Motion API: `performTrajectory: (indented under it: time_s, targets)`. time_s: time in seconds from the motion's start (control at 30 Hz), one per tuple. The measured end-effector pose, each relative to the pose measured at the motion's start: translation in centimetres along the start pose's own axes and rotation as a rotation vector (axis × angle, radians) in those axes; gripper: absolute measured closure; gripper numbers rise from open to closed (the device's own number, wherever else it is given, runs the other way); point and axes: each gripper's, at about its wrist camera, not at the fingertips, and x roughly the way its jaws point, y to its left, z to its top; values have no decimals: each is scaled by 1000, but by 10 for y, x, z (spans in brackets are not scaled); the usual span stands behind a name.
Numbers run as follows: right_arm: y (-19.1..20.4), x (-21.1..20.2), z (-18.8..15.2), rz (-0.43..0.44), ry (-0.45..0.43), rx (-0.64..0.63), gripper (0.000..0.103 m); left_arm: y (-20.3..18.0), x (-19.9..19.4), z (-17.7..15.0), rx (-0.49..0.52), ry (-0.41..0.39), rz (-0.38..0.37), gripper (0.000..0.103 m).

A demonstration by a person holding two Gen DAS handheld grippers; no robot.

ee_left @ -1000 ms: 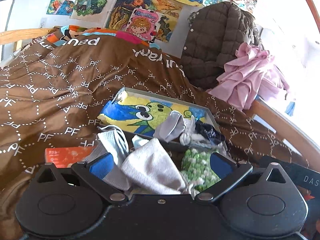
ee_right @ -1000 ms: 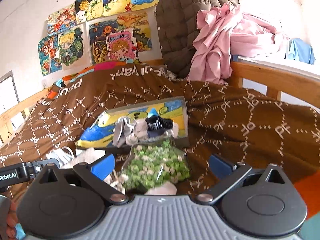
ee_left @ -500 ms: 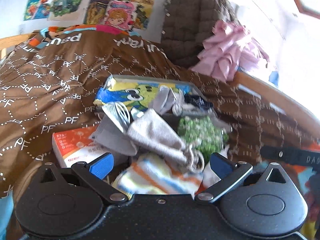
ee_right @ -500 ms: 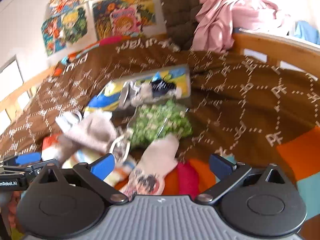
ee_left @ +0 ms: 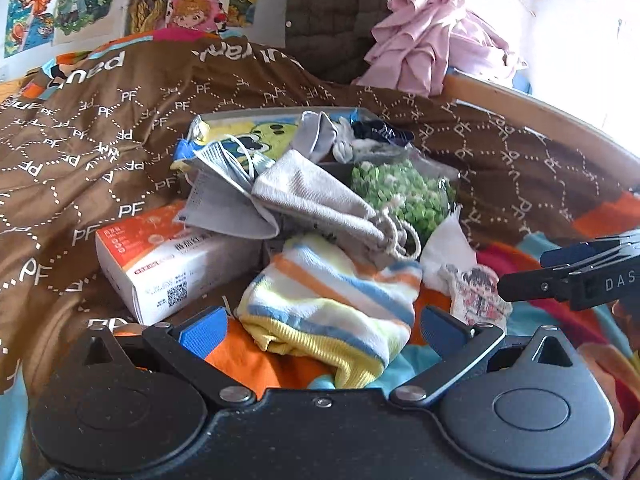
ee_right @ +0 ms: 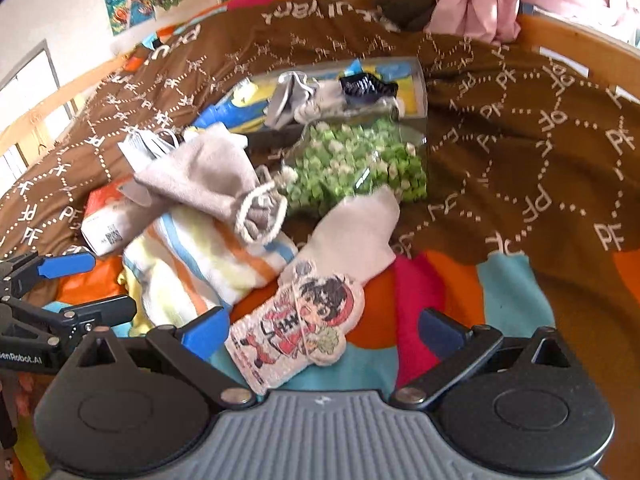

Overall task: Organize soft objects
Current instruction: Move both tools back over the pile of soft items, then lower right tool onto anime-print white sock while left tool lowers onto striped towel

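Left gripper (ee_left: 320, 326): jaws spread, empty, framing the striped sock (ee_left: 332, 300), probably its next pick.
Right gripper (ee_right: 324, 330): jaws wide, holding nothing, over the cartoon sock (ee_right: 308, 320).
Pile: both socks lie loose on the bed (ee_right: 540, 140) beside the grey pouch (ee_left: 320, 200).
Tray (ee_right: 420, 92): beyond them, already holding small socks, likely the sorting spot.

- The soft pile is packed tight: striped sock (ee_left: 328, 300), grey pouch (ee_left: 316, 200) and pea bag (ee_left: 400, 192) touch or overlap.
- A tissue box (ee_left: 160, 264) blocks the pile's left side.
- The tray (ee_right: 420, 92) is open from above at its left half.
- Bare blanket (ee_right: 540, 152) right of the pile gives free passage.
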Motion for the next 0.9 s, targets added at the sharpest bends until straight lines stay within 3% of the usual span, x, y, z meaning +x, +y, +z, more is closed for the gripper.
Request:
performTrajectory:
  time_s: [0.6,0.9]
  targets:
    - [0,18,-1,3,78,4,0,-3,13,-2,45,18,-6,1]
    - [-3,33,0,24,103,16,0,-14,24,0,193,67,-74,1]
